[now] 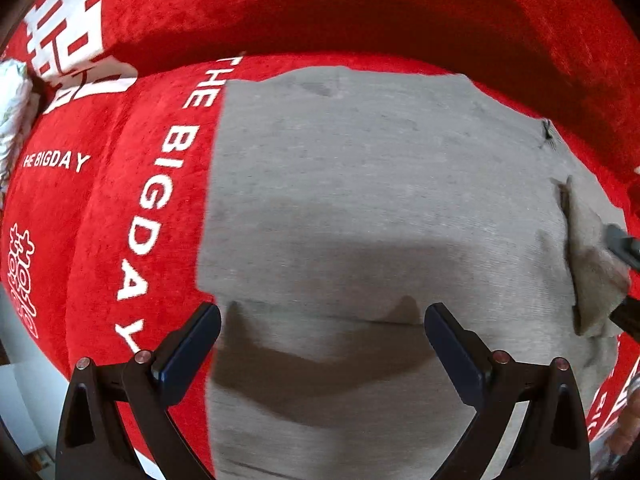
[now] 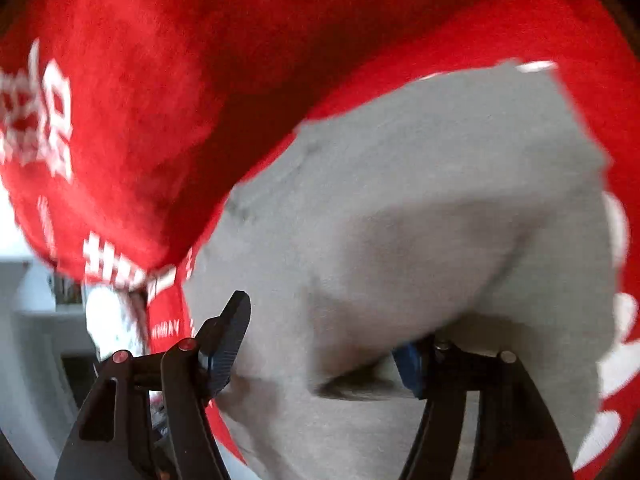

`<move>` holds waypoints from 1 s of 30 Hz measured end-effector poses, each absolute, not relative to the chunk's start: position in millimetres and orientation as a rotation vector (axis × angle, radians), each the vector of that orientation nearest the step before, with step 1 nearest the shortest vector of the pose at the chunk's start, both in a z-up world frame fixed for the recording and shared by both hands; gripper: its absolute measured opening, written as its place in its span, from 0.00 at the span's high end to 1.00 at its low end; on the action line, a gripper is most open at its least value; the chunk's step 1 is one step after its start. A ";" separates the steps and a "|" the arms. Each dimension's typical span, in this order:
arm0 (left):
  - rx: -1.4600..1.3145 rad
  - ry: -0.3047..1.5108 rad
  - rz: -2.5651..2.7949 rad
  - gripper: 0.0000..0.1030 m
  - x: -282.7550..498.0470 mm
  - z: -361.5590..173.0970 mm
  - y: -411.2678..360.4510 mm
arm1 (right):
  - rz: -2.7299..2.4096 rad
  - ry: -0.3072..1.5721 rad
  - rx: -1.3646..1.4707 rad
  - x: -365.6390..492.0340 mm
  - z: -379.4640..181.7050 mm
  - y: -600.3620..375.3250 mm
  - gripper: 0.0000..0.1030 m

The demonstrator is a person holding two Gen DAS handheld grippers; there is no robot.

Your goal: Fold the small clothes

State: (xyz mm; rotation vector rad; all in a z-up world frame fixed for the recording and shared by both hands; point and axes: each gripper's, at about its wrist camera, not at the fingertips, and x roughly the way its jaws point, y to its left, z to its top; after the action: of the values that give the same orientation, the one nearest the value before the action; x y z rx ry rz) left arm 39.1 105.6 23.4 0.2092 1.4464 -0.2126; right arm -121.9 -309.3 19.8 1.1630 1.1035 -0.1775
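A grey garment lies flat on a red sofa seat printed with white letters. Over its near part hangs my left gripper, pointing down, open, with nothing between its fingers. At the garment's right edge a small flap of grey cloth stands up between the dark fingers of my right gripper. In the right wrist view the right gripper has its jaws wide apart. A fold of the grey garment bulges between them and drapes over the right finger; the pads do not press it.
The red backrest rises behind the seat. A white patterned cloth sits at the seat's left end, also visible in the right wrist view as a white patterned cloth. Pale furniture stands beyond the sofa's edge.
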 end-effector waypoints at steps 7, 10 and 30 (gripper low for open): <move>0.115 1.434 -0.220 0.01 51.2 25.9 104.0 | -0.312 1.015 1.270 -110.7 14.0 -337.1 0.93; 0.066 1.432 -0.228 0.01 55.9 27.4 115.0 | -0.178 1.057 0.999 -67.4 44.3 -308.2 0.93; -0.085 1.441 -0.309 0.01 60.8 31.7 126.0 | 0.035 1.374 0.540 -105.8 38.6 -229.7 0.30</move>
State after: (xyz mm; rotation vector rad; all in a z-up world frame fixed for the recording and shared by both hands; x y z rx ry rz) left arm 60.8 126.0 31.7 -0.0853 1.4411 -0.3092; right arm -105.8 -229.7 38.6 0.5398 1.3742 0.0346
